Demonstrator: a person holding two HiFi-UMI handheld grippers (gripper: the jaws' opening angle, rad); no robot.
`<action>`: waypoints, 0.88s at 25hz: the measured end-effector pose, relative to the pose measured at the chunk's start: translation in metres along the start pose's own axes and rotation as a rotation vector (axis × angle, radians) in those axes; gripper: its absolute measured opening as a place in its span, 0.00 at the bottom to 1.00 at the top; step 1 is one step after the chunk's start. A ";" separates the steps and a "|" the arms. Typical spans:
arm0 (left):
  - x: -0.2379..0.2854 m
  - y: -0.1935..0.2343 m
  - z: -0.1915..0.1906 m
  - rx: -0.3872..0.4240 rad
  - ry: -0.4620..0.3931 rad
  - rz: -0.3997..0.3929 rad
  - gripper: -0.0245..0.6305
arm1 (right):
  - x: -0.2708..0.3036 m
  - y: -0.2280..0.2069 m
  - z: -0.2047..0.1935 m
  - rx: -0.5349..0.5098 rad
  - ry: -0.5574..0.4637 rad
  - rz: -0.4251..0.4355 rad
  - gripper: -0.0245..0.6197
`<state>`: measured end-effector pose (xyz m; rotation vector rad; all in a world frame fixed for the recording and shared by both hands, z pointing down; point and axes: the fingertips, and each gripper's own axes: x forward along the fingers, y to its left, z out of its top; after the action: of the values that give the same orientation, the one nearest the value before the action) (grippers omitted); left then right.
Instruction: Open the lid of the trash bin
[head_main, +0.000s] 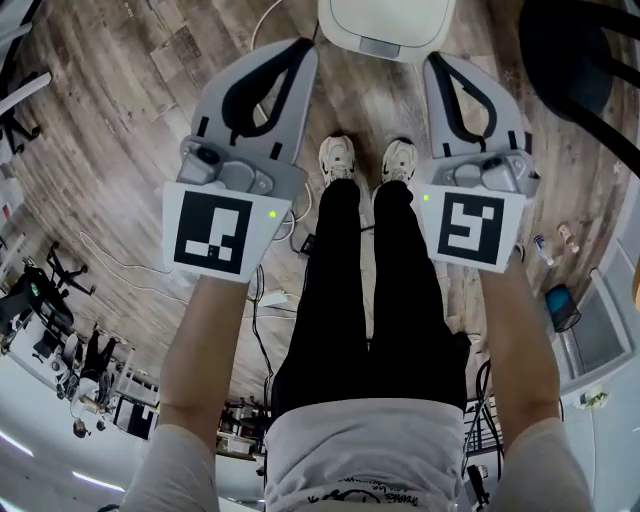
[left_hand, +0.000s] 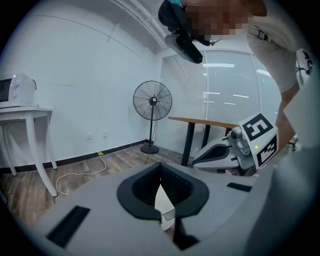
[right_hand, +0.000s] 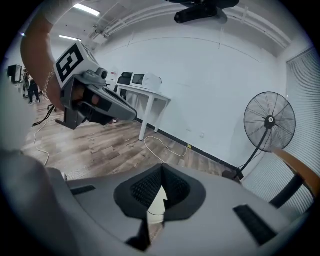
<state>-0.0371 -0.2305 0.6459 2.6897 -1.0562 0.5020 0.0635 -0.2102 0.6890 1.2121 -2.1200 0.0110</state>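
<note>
The trash bin (head_main: 385, 25) is white with its lid down, and it stands on the floor at the top edge of the head view, just beyond the person's shoes (head_main: 340, 160). My left gripper (head_main: 303, 52) is held up to the left of the bin, apart from it, with its jaws together and nothing between them. My right gripper (head_main: 436, 64) is level with it on the right, also shut and empty. In the left gripper view the left gripper (left_hand: 160, 166) points along the room. A white sliver (left_hand: 163, 201) shows through its jaw opening. The right gripper (right_hand: 161, 169) shows the same.
A black chair (head_main: 580, 60) stands right of the bin. Cables (head_main: 120, 262) lie on the wooden floor. A standing fan (left_hand: 152, 102), a white table (left_hand: 25, 112) and a wood-topped desk (left_hand: 200, 121) line the walls.
</note>
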 end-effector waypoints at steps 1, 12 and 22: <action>0.003 0.001 -0.006 0.000 0.005 0.000 0.06 | 0.004 0.003 -0.005 -0.010 0.005 0.004 0.05; 0.043 0.002 -0.079 -0.025 0.074 -0.007 0.06 | 0.054 0.031 -0.060 -0.086 0.059 0.048 0.05; 0.073 -0.003 -0.124 -0.008 0.100 -0.025 0.06 | 0.089 0.056 -0.106 -0.157 0.116 0.105 0.05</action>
<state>-0.0145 -0.2347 0.7878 2.6369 -0.9938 0.6197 0.0504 -0.2112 0.8379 0.9851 -2.0401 -0.0366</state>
